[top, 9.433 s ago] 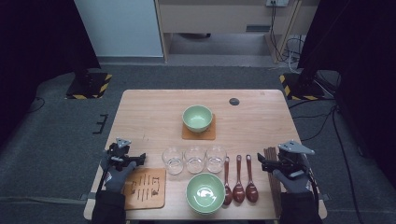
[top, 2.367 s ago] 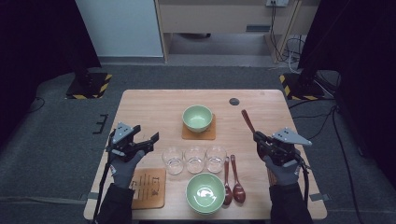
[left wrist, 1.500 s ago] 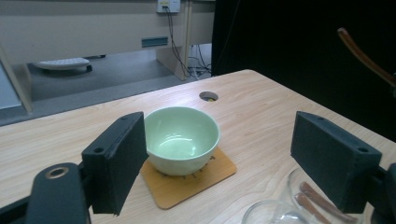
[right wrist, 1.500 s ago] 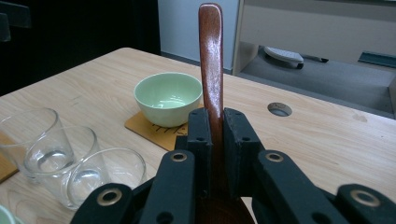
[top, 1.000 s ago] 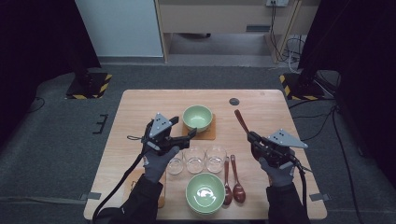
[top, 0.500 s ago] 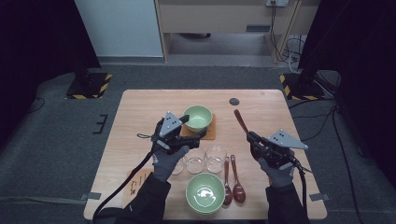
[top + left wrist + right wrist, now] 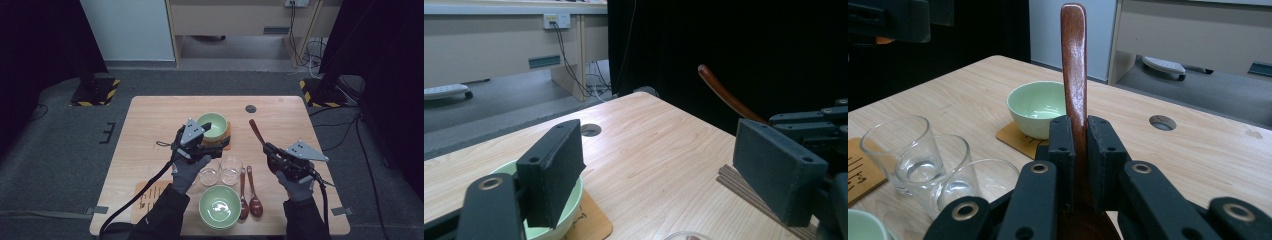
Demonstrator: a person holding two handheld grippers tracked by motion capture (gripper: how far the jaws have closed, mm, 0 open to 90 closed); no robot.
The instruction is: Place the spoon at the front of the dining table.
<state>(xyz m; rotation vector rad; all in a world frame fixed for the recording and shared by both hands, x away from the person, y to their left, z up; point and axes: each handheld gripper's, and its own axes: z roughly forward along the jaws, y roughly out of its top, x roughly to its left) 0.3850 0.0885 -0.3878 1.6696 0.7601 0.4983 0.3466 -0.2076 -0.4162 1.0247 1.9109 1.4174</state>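
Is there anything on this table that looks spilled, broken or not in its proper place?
Nothing looks spilled or damaged. The one thing off the table is a wooden spoon, clamped in the right gripper, while two spoons lie beside the near bowl.

You are working at a pale rectangular wooden table point(image 7: 150, 120) standing on grey carpeted floor point(image 7: 60, 140). Beyond it you have a light beige cabinet point(image 7: 240, 20), dark black curtains point(image 7: 380, 50) at both sides, and yellow-and-black striped stand bases point(image 7: 95, 90).
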